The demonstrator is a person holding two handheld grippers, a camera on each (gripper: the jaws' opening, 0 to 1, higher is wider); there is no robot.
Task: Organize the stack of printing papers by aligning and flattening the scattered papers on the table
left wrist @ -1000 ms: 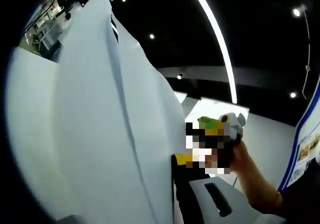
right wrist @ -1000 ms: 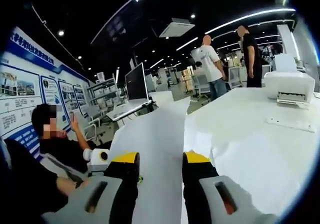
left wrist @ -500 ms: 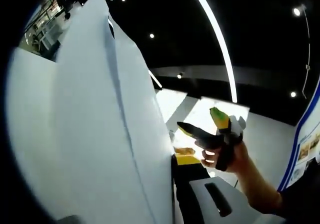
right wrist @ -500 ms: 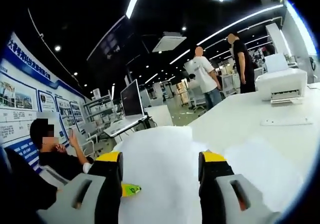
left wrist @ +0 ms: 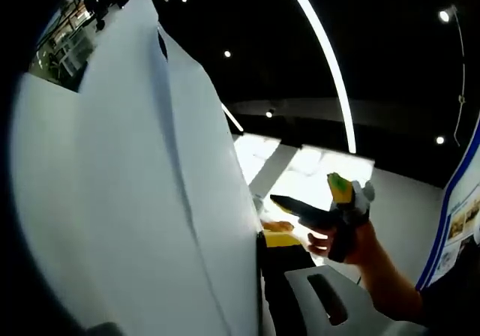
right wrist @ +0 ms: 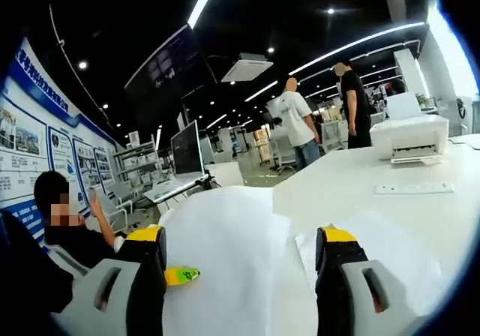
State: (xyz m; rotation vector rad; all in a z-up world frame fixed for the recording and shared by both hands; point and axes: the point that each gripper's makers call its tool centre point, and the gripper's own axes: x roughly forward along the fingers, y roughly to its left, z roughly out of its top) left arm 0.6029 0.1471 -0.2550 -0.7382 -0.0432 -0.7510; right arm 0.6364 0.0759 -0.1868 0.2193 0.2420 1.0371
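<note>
Left gripper view showed my left hand-held gripper clamped on the stack of papers, which stood on edge against its yellow-tipped jaw. Off to its right I saw my right hand-held gripper, jaws spread apart, held in a hand. Right gripper view had that hand-held gripper's jaws wide apart with the white papers bulging between them, above the white surface. A printer sat further ahead.

Papers lie on the table, printer behind.
</note>
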